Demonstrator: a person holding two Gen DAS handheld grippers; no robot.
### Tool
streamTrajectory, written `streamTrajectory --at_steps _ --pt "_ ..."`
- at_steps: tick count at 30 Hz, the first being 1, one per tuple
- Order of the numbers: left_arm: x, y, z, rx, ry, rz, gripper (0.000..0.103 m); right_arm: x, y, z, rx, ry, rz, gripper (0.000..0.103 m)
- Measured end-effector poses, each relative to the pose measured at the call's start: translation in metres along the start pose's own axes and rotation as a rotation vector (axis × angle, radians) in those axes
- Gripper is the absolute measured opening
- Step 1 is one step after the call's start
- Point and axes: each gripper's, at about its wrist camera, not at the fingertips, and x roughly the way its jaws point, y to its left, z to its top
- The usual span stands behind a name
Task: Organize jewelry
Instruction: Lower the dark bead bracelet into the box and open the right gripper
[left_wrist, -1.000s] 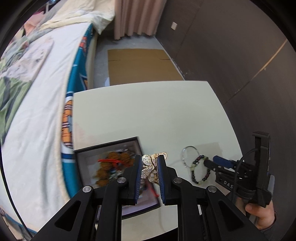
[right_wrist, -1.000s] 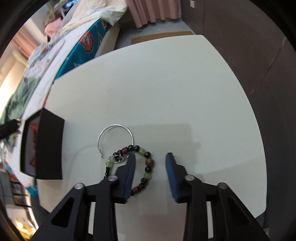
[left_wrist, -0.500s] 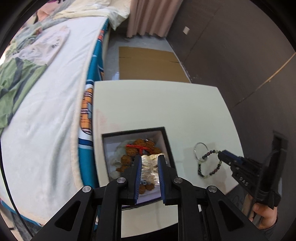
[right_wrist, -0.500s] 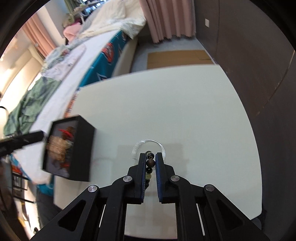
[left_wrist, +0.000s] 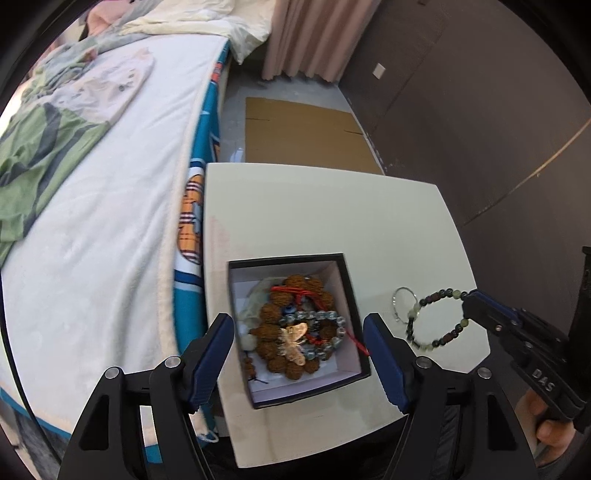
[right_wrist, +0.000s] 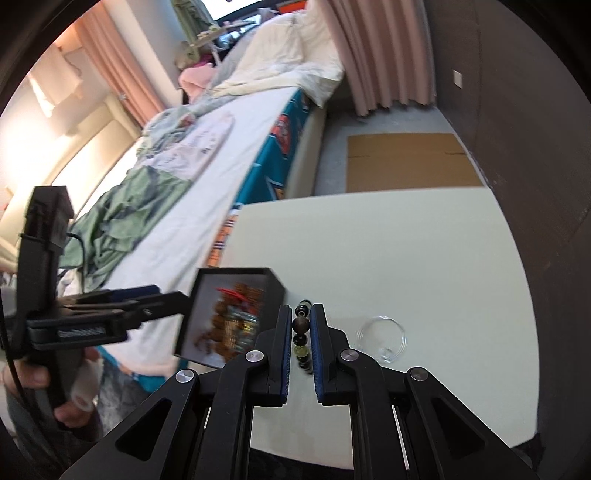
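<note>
A black jewelry box (left_wrist: 349, 291) with a white lining stands at the near left of the white table (left_wrist: 314, 206). It holds brown bead bracelets, a clear bead bracelet and a gold butterfly piece (left_wrist: 291, 339). My left gripper (left_wrist: 299, 354) is open and empty above the box. My right gripper (right_wrist: 300, 339) is shut on a dark and green bead bracelet (right_wrist: 300, 325), lifted off the table; the bracelet (left_wrist: 436, 317) hangs from the right gripper (left_wrist: 467, 302) in the left wrist view too. A thin silver hoop (right_wrist: 382, 334) lies on the table to the right of the box (right_wrist: 184, 332).
A bed (left_wrist: 92, 184) with white sheets and green clothes runs along the table's left edge. A flat cardboard sheet (left_wrist: 306, 133) lies on the floor beyond the table. A dark wall (left_wrist: 498, 129) stands on the right.
My left gripper opened and let the gold butterfly piece fall into the box. My right gripper shut on the bead bracelet and lifted it towards the box, leaving the silver hoop on the table.
</note>
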Motion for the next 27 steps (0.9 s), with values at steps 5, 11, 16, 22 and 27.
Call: streamTrajectory --at_steps 5,11,16,22,27 --pt "-0.007 0.015 -0.002 -0.035 -0.013 0.009 0.073 0.004 0.032 0.011 -0.038 -0.004 0.062 0.011" --pt "-0.017 0.029 -0.004 -0.063 -0.034 0.026 0.073 0.009 0.045 0.020 -0.012 -0.008 0.079 0.027" --pt "-0.020 0.030 -0.005 -0.064 -0.039 0.023 0.073 0.011 0.023 0.007 0.043 0.014 0.078 0.056" --pt "-0.011 0.010 -0.003 -0.029 -0.023 0.000 0.073 0.006 -0.019 -0.013 0.122 0.036 0.042 0.056" --pt "0.002 -0.018 -0.001 0.026 -0.001 -0.022 0.073 -0.006 -0.060 -0.027 0.201 0.025 0.004 0.057"
